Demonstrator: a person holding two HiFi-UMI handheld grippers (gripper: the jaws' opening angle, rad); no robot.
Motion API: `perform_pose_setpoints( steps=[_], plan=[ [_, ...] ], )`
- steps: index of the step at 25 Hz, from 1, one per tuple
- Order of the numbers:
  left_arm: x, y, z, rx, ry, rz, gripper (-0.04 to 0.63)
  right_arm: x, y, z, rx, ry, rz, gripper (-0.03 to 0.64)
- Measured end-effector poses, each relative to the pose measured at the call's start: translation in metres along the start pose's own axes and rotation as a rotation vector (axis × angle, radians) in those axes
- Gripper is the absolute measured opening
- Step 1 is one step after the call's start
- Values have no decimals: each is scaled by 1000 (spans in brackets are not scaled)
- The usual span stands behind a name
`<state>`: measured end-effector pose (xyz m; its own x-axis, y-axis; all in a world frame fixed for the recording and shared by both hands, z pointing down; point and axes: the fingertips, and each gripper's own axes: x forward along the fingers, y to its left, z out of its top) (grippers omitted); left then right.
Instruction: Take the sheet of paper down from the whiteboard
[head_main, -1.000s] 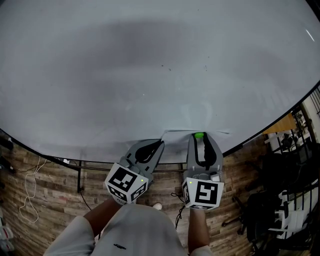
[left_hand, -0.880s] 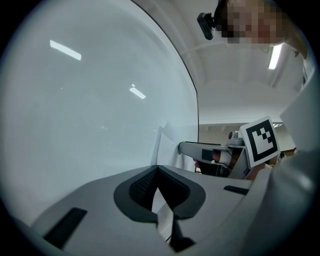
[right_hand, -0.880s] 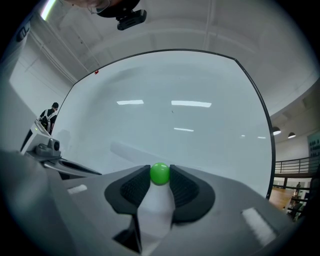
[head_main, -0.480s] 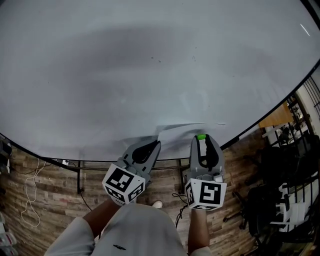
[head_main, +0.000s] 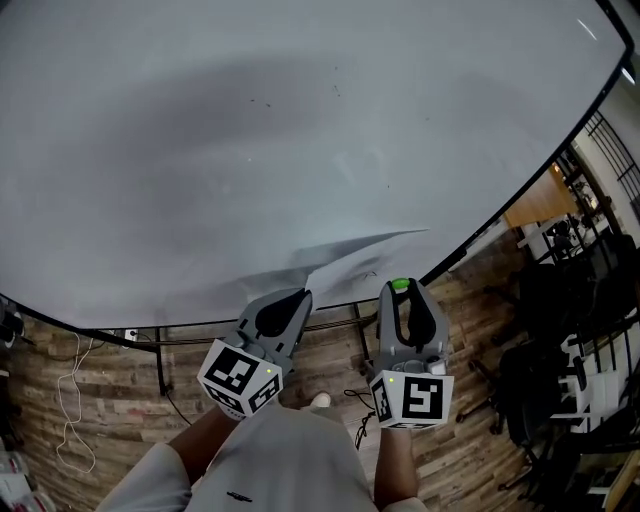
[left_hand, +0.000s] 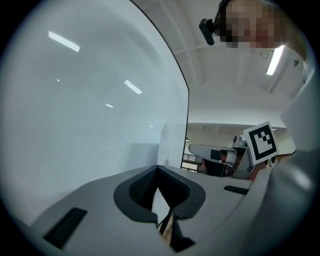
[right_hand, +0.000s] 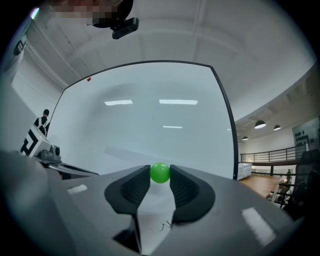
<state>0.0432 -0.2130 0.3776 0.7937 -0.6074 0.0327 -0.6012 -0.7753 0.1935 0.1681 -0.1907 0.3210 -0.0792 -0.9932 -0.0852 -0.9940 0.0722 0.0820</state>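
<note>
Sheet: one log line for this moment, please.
left gripper: shut on sheet | right gripper: shut on green ball | sheet: bowed away from whiteboard

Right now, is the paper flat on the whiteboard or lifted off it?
Lifted: the paper bows off the whiteboard, its edge pinched in the left gripper.

Lighting is even, diffuse, indoor; nothing is blown out. In the head view a broad soft shadow (head_main: 250, 100) is cast across the middle of the whiteboard (head_main: 100, 230). Ceiling-tube reflections (right_hand: 178, 102) are picked up as short glare streaks on the whiteboard in both gripper views. One lit tube (left_hand: 274, 60) is seen right of the whiteboard. The whiteboard's edge is bowed by fisheye distortion. Corners beyond it are vignetted black.
</note>
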Motion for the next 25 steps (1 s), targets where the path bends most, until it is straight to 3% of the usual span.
perform_pose_setpoints(
  steps=[11,17,25],
  plan=[
    [-21,-9,-17,-30,29,-36,6,-43,-16,-23,-5,28,-76,133],
    [-37,-3,-28,-47,47,-14,6,-60,-14,-46,-10,33,-89,133],
    [-44,-6,-29,-49,32,-16,6,-76,-2,-53,-40,-23,-87,133]
  ],
)
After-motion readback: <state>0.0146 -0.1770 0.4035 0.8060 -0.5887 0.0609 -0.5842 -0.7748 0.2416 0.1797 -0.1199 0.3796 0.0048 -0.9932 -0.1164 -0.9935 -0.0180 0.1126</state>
